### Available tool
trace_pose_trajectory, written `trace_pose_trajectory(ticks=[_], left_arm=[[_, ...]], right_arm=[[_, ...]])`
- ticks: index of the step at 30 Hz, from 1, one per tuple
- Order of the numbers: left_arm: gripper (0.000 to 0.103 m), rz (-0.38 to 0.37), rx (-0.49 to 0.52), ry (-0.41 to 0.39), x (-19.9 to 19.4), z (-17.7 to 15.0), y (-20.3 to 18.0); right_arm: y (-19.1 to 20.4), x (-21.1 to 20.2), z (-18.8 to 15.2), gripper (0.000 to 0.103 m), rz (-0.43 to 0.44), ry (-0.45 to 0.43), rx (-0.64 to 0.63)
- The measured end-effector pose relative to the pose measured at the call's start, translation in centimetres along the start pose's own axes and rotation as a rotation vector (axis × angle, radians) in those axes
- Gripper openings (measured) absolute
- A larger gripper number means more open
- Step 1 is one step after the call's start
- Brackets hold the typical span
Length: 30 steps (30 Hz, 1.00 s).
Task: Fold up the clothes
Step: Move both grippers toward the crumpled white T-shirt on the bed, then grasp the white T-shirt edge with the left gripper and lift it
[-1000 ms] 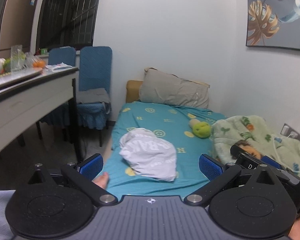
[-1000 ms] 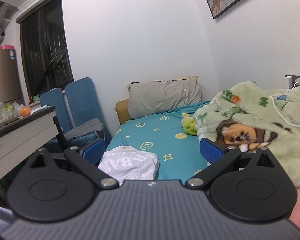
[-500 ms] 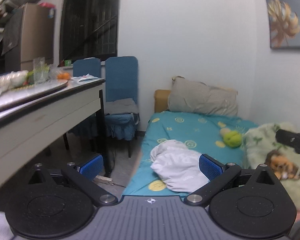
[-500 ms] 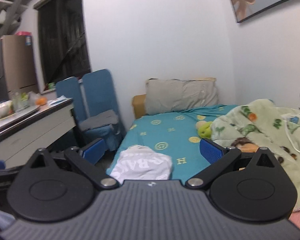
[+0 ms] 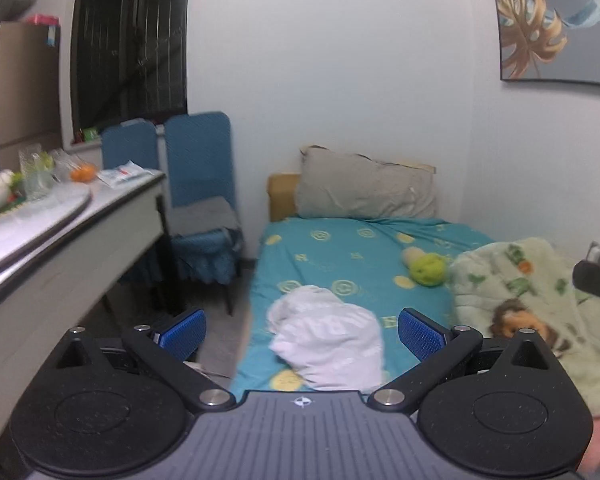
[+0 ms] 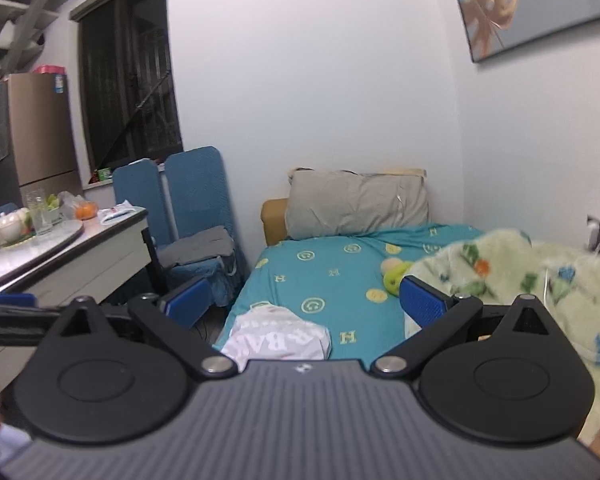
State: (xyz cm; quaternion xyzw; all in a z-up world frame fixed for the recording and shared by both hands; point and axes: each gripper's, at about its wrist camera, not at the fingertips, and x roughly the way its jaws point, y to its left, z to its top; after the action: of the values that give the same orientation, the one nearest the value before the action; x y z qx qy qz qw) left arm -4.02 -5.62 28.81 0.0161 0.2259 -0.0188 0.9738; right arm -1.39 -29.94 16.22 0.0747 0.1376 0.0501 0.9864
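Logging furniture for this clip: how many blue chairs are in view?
2, side by side between the table and the bed. The nearer chair has grey cloth on its seat; the farther chair is mostly hidden behind it and the table. More may be hidden.

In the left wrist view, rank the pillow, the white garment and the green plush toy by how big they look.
1. Grey pillow and white garment: look alike, and the garment lies nearer the camera, so unranked.
2. Green plush toy: clearly smallest.

The left gripper (image 5: 302,330) and the right gripper (image 6: 306,300) were each held level in the air, jaws spread wide and empty.
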Motion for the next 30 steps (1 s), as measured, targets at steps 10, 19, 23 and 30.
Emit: trace_pose_trajectory(ticks=[10, 19, 23, 30], left_arm=[[0.103, -0.035, 0.001, 0.047, 9.9, -3.8, -2.5], [0.093, -0.013, 0.272, 0.114, 26.5, -13.5, -3.8], [0.085, -0.044, 0.451, 0.185, 33.1, -17.7, -5.4], [0.066, -0.045, 0.727, 0.308, 41.8, -22.4, -6.9]], right_arm=[[-0.5, 7.6, -0.9, 0.103, 0.013, 0.012, 0.021], [-5.1, 19.5, -9.8, 0.103, -0.021, 0.059, 0.236], [-7.3, 23.1, -13.0, 0.103, -0.043, 0.124, 0.248], [-11.1, 27.6, -19.0, 0.103, -0.106, 0.159, 0.487]])
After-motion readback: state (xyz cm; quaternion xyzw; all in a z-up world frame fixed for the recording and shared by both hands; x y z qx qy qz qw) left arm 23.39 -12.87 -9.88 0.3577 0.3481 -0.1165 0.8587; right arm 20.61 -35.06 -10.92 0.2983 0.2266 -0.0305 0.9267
